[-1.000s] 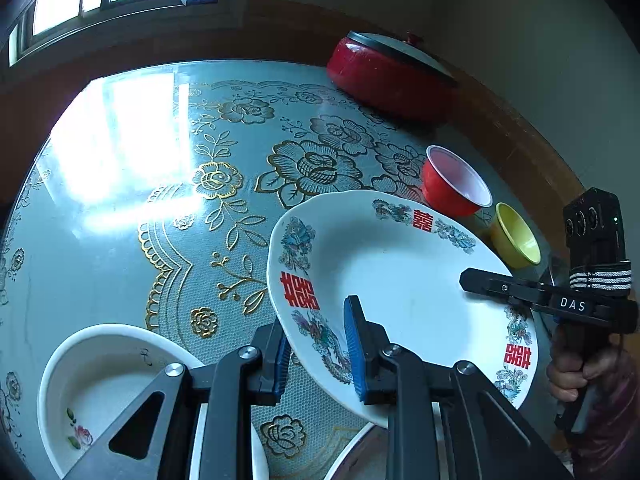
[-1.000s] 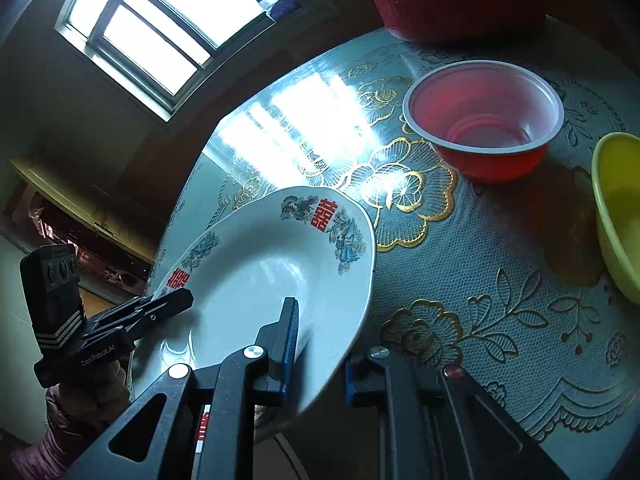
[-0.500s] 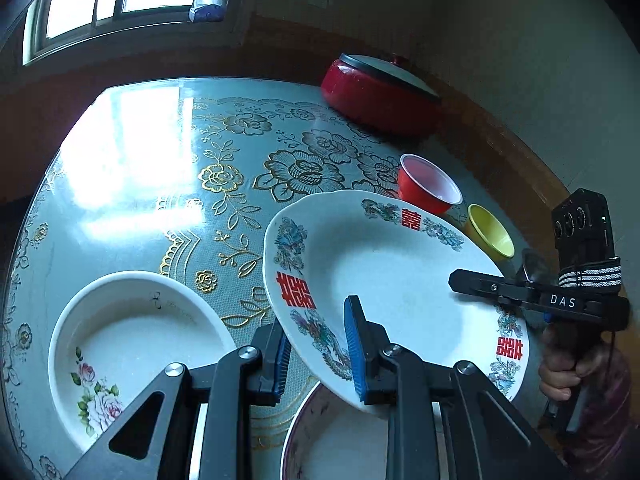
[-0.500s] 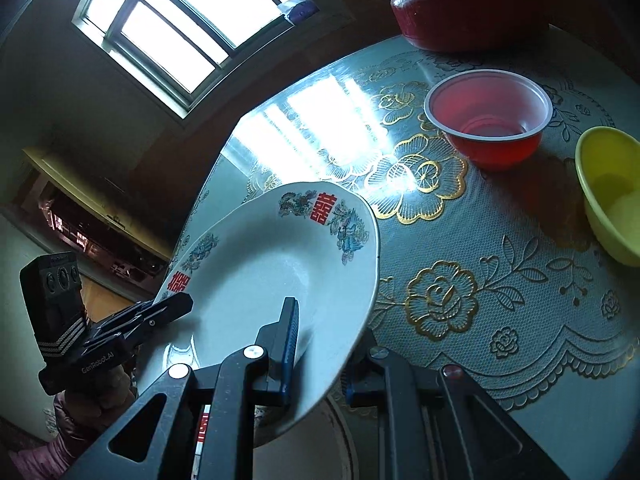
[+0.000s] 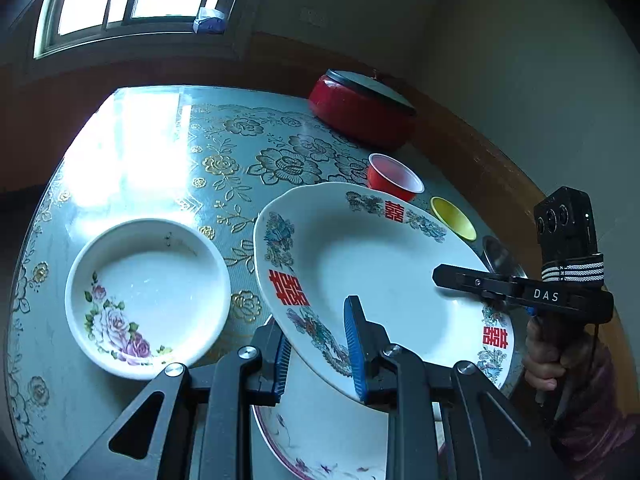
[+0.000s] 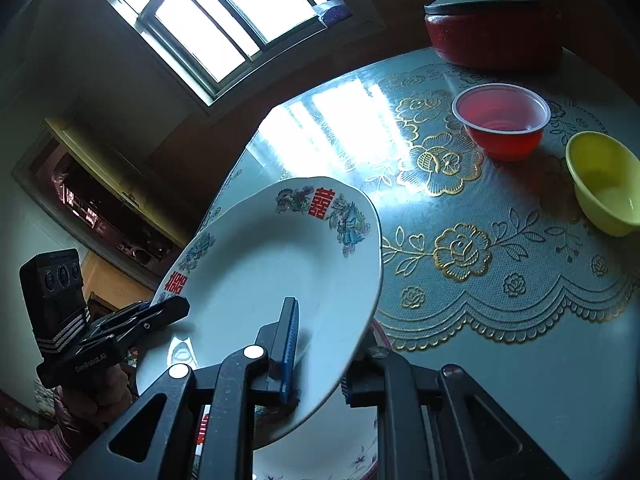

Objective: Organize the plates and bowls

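Observation:
A large oval white plate [image 5: 380, 272] with red characters and flower prints hangs tilted above the table, held from two sides. My left gripper [image 5: 318, 344] is shut on its near rim, one blue pad on top and one beneath. My right gripper [image 5: 444, 280] is shut on the opposite rim, with a hand below it. In the right wrist view the same plate [image 6: 272, 264] sits between the right gripper's [image 6: 324, 352] fingers, and the left gripper [image 6: 176, 312] bites the far edge. Under the held plate lies a purple-rimmed plate [image 5: 320, 440].
A white bowl with painted roses [image 5: 148, 296] stands on the table [image 5: 140, 160] to the left. A red plastic bowl [image 6: 500, 120], a yellow bowl [image 6: 604, 180] and a lidded red pot [image 6: 492, 28] stand farther back. A metal spoon [image 5: 496, 252] lies near the yellow bowl.
Both grippers have carried the oval plate back toward the near edge and upward. The rose bowl and the purple-rimmed plate have come further into view below.

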Demonstrator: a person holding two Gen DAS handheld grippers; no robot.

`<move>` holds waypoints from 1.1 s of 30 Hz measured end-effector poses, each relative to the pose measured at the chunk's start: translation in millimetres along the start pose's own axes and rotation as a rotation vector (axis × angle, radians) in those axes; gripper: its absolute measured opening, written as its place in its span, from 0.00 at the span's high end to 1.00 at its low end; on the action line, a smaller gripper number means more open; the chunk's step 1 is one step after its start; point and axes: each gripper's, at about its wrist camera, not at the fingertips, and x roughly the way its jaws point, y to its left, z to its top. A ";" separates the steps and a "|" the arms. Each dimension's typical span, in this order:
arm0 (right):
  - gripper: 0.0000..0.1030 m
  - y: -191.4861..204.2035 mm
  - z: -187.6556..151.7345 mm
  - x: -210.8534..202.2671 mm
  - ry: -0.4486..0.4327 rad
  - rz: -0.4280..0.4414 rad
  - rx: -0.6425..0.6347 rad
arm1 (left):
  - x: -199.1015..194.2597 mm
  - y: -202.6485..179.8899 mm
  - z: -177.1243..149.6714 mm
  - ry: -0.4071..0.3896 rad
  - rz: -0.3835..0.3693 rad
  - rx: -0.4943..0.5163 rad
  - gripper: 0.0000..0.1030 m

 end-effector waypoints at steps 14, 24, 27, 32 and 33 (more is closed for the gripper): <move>0.83 11.6 -41.3 -3.0 0.065 -0.002 0.001 | -15.4 -7.9 -52.9 0.039 -0.012 -0.036 0.75; 0.83 13.5 -59.4 -10.9 0.078 -0.006 -0.003 | -23.7 -12.9 -72.7 0.031 -0.008 -0.055 0.75; 0.83 20.2 -62.0 -8.0 0.090 -0.013 -0.021 | -26.9 -10.0 -81.4 0.031 0.001 -0.069 0.75; 0.83 29.4 -71.2 2.8 0.128 -0.010 -0.053 | -31.7 -0.9 -96.3 0.037 0.024 -0.103 0.75; 0.83 30.3 -72.5 4.9 0.135 -0.011 -0.057 | -31.9 0.0 -98.6 0.038 0.032 -0.109 0.75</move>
